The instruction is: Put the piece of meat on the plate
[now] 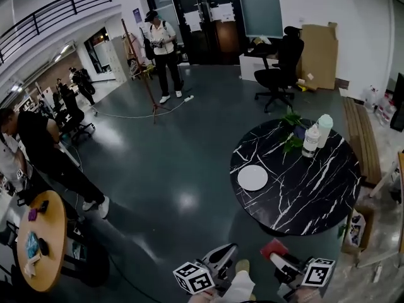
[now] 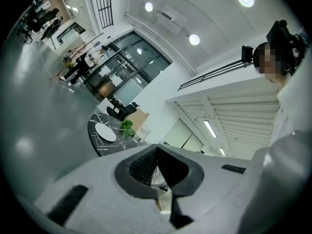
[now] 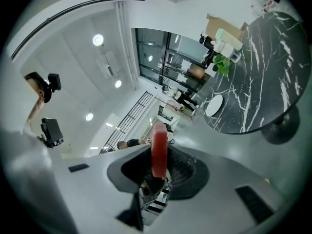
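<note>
A flat red piece of meat (image 3: pixel 159 149) stands on edge between the pads of my right gripper (image 3: pixel 158 165), which is shut on it. In the head view that gripper (image 1: pixel 278 255) sits at the bottom edge with the meat (image 1: pixel 272 247) at its tip. My left gripper (image 1: pixel 225 253) is beside it, its pads together with nothing in them (image 2: pixel 156 165). The white plate (image 1: pixel 252 177) lies on the left part of a round black marble table (image 1: pixel 297 194), well ahead of both grippers. The plate also shows small in the gripper views (image 2: pixel 105 132) (image 3: pixel 214 105).
Two white bottles (image 1: pixel 310 141) and a green plant (image 1: pixel 291 131) stand at the table's far side. A wooden round table (image 1: pixel 44 232) is at lower left with people beside it. An office chair (image 1: pixel 278 68), a tripod (image 1: pixel 148 81) and a bench (image 1: pixel 360 137) stand further off.
</note>
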`<state>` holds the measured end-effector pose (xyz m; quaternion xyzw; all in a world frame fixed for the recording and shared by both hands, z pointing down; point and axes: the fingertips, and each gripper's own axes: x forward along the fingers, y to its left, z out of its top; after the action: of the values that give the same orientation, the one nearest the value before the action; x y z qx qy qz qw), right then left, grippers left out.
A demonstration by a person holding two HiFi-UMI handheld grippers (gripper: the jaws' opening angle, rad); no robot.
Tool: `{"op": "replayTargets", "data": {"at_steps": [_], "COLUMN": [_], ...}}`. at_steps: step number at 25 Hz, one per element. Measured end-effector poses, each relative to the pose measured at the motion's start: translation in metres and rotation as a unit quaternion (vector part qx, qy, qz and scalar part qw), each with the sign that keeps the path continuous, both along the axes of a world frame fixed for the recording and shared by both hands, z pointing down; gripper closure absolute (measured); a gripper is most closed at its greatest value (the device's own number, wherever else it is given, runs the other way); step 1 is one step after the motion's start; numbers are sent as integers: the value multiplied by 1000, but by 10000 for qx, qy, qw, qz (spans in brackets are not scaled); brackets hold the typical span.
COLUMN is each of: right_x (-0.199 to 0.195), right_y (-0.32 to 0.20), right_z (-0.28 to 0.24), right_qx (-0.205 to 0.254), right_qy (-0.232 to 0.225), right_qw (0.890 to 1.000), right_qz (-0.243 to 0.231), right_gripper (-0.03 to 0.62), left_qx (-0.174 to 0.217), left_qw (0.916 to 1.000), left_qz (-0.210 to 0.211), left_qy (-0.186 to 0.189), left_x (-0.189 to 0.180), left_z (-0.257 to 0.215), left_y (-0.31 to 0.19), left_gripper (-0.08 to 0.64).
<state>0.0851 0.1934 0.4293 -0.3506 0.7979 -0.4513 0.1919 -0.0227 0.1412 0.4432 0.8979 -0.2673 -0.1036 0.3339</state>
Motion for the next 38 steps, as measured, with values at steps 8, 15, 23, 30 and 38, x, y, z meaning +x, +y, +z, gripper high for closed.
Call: {"op": "replayTargets", "data": {"at_steps": [8,15,23,30,38], "right_x": [5,8,11,22,34], "right_y": [-73,-132,-194,-228,-281], "right_z": [8,22,19,39,67], "right_qx": [-117,-400,-319,-543,-804], "right_qy": [161,302,525,540,537], "right_qw": [9998,9987,9981,9971,9950], "right_qz": [-63,-97,-25,13,-248], "right_gripper": [505,505,505,505,505], "left_qx": [181,-132,16,8,-186], "left_qw": [9996,9995,9986,9984,9994], "left_qz": [196,291,528,545,94], "left_qy": [-22,37,-39,-136,-265], "left_x": [28,38,48,58,60], "left_z": [7,27,25,38,64], "left_y": [-75,-131,-206,-241,-284], "left_gripper": [552,552,552,552,552]}}
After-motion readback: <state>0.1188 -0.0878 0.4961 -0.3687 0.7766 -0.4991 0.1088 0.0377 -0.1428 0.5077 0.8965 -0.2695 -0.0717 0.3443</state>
